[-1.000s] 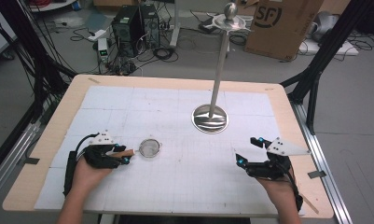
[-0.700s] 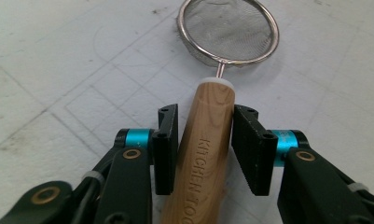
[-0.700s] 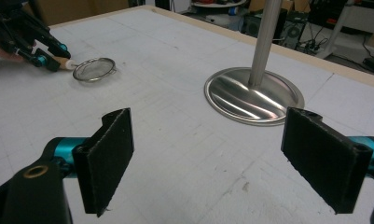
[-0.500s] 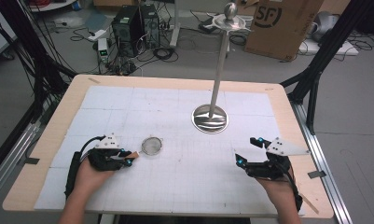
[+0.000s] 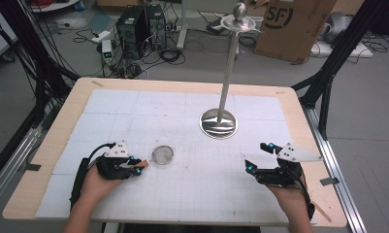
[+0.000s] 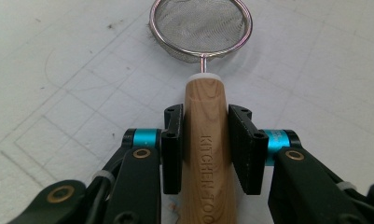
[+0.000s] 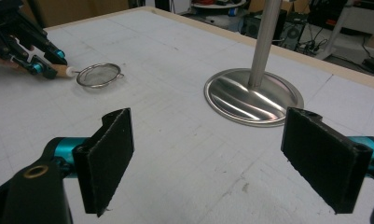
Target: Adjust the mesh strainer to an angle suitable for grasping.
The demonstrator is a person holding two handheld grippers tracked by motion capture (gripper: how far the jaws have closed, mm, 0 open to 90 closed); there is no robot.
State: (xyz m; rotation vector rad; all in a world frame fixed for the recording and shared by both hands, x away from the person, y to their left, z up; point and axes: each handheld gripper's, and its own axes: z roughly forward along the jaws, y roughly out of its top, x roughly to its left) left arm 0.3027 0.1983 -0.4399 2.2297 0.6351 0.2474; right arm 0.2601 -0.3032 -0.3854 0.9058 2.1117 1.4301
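On the near left of the tabletop (image 5: pixel 192 189) lies a small mesh strainer (image 5: pixel 163 155), bowl flat on the white gridded surface, wooden handle (image 6: pixel 205 140) pointing back toward the person's left hand. That orientation puts the handle straight in line with the left gripper (image 5: pixel 134 167), so the grasp is taken along the handle's length and not across the wire bowl.

Left gripper: jaws have just closed, and the left gripper view shows both black pads pressed flat against the sides of the handle, a little behind the white collar where the wire stem begins. Grip is narrow, set by the handle's width. Strainer appears to rest on the surface, not yet lifted.

Right gripper (image 5: pixel 258 158): parked near the right edge, jaws wide apart, nothing between the pads (image 7: pixel 105 158). Its own view looks across the bare surface toward the strainer and the other gripper far off.

Tall steel stand (image 5: pixel 219 121), round base on the tabletop just past centre, pole rising to a disc and ball on top. It stands well apart from the strainer. Judgement: the stand is likely a hanging or target fixture; the right gripper waits clear so as not to obstruct.
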